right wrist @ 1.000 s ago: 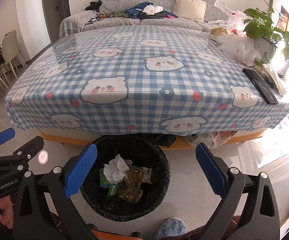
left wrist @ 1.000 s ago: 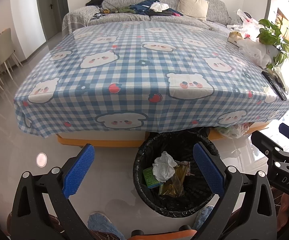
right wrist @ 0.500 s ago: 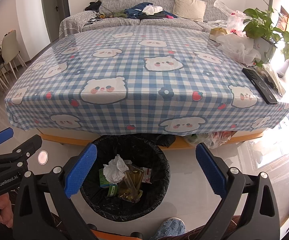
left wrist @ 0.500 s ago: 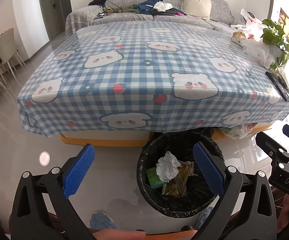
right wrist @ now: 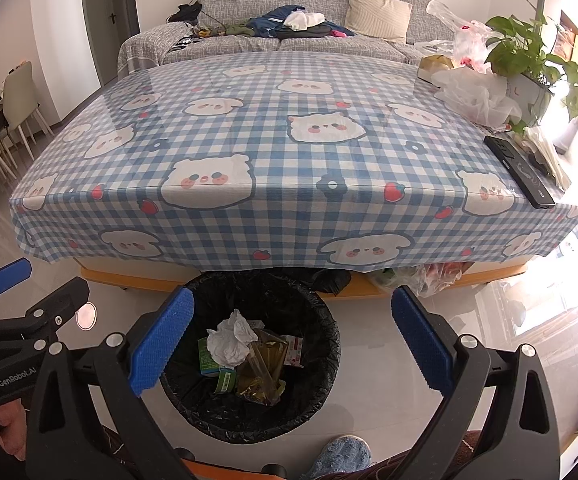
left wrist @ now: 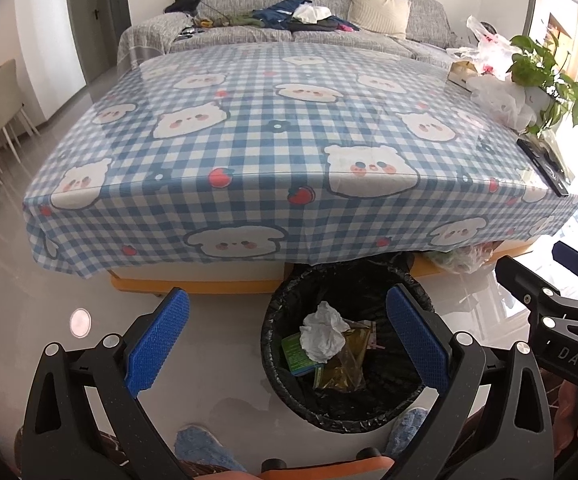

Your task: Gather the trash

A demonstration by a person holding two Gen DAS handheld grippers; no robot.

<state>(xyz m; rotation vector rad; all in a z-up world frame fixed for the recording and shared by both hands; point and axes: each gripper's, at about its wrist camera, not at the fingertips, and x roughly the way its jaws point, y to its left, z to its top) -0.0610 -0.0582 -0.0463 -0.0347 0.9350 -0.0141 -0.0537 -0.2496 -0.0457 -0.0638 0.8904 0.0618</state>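
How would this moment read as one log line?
left gripper: open, empty | right gripper: open, empty | trash bin: holds crumpled tissue, wrappers

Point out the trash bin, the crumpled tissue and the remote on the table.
trash bin (right wrist: 325, 320): right wrist view, on the black liner at its rim.
crumpled tissue (right wrist: 231, 340): right wrist view, on its white middle.
remote (right wrist: 519, 170): right wrist view, on the middle of its black body.

bright daylight from the right, floor (right wrist: 377, 344) glare, fisheye-curved edges.

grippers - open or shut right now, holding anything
left gripper: open, holding nothing.
right gripper: open, holding nothing.
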